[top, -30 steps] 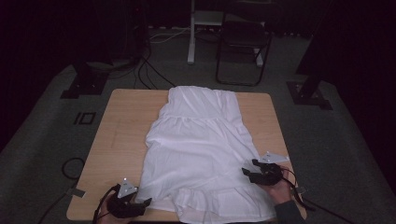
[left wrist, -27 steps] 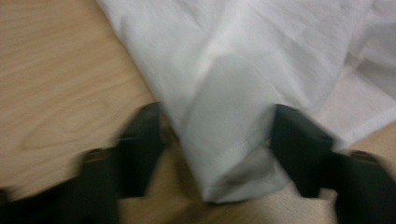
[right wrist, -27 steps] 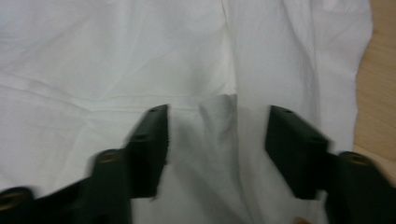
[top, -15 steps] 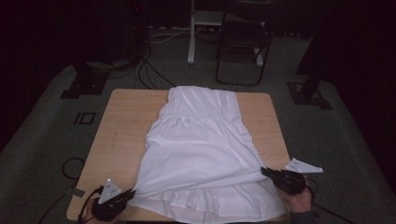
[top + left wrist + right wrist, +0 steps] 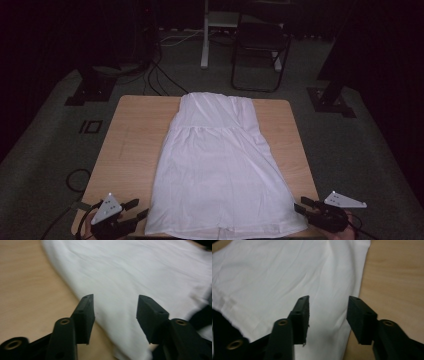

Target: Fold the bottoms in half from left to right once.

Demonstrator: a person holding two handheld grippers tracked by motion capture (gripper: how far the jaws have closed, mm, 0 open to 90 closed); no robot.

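Observation:
A white dress (image 5: 220, 170) lies spread flat on the wooden table (image 5: 132, 140), bodice far, hem at the near edge. My left gripper (image 5: 141, 209) sits just off the hem's left corner, and its jaws have just been opening. In the left gripper view the gripper (image 5: 115, 305) stands open above the dress (image 5: 140, 270), with no cloth pinched. My right gripper (image 5: 299, 205) is by the hem's right corner, also just opened. The right gripper view has its gripper (image 5: 329, 307) open over the dress's edge (image 5: 274, 272), holding nothing.
Bare tabletop (image 5: 25, 290) flanks the dress on both sides. Beyond the table stand a black folding chair (image 5: 260, 50), a white post (image 5: 205, 35), two black stand bases (image 5: 95, 87) (image 5: 330, 97) and floor cables (image 5: 160, 75). A cable loop (image 5: 75, 180) lies left of the table.
Both grippers took the hem corners and drew them outward, the right one moving far right. They have let go, and the skirt now lies wider and smoother.

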